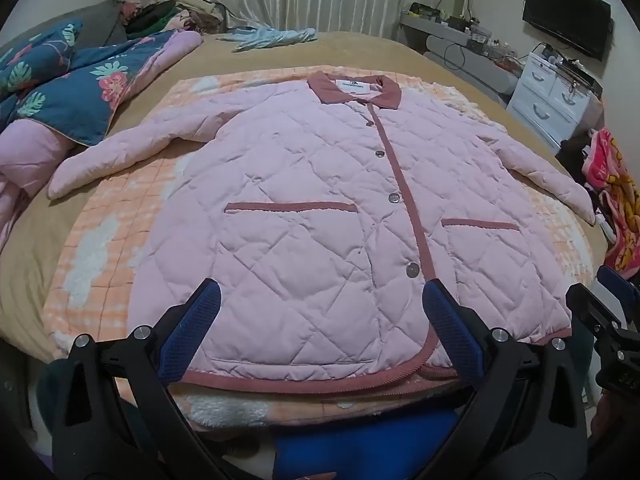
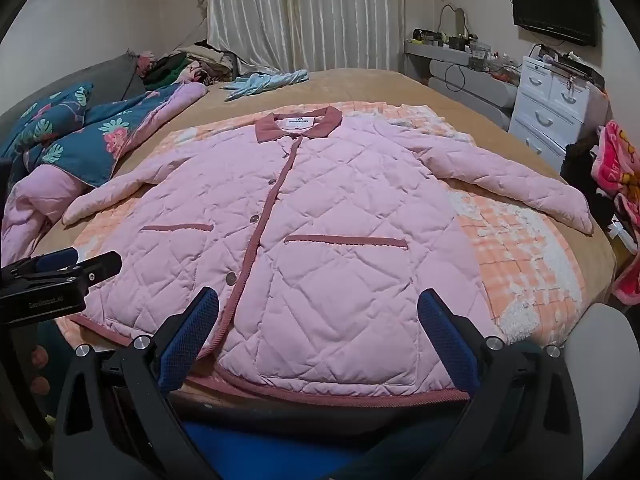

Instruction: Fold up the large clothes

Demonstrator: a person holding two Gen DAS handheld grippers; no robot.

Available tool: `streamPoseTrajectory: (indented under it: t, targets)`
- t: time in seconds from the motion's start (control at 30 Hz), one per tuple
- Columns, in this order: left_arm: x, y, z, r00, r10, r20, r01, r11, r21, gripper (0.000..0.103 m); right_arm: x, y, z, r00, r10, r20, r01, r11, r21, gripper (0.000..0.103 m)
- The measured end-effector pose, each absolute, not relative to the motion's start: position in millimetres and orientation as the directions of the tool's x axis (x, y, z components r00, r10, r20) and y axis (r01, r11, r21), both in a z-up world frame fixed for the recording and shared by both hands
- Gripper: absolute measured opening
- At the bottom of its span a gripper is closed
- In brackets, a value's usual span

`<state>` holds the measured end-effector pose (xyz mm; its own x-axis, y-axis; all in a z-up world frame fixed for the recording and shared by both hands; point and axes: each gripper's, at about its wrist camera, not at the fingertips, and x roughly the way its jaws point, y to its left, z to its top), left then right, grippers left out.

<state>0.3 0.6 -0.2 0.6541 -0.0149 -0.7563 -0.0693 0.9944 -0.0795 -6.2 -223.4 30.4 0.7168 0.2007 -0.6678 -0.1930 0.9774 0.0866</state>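
Note:
A pink quilted jacket with a dusty-rose collar, trim and pocket edges lies flat, front up and buttoned, on an orange checked blanket; both sleeves are spread out. It also shows in the right wrist view. My left gripper is open and empty, above the jacket's hem left of the button line. My right gripper is open and empty, above the hem on the jacket's right half. The right gripper shows at the right edge of the left wrist view; the left one shows at the left edge of the right wrist view.
The bed has a tan cover. A blue floral and pink quilt is heaped at the left. A light blue garment lies at the far side. A white drawer unit and pink cloth stand at the right.

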Motion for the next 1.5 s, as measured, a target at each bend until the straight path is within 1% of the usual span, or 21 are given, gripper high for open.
streamPoseTrajectory:
  t: [0.27, 0.3, 1.5]
  targets:
    - [0, 4, 0, 0.653, -0.021, -0.757, -0.068, 0.994, -0.086, 0.095, -9, -226, 32, 0.725, 0.217, -0.653, -0.196, 0.975, 0.106, 0.099]
    - [0, 5, 0, 0.652, -0.021, -0.758, -0.069, 0.994, -0.087, 0.095, -7, -220, 30, 0.724, 0.193, -0.663, -0.191, 0.979, 0.076, 0.099]
    - [3, -3, -2, 0.653, -0.013, -0.757, -0.070, 0.995, -0.077, 0.095, -5, -219, 33, 0.725, 0.216, -0.655, -0.212, 0.973, 0.085, 0.099]
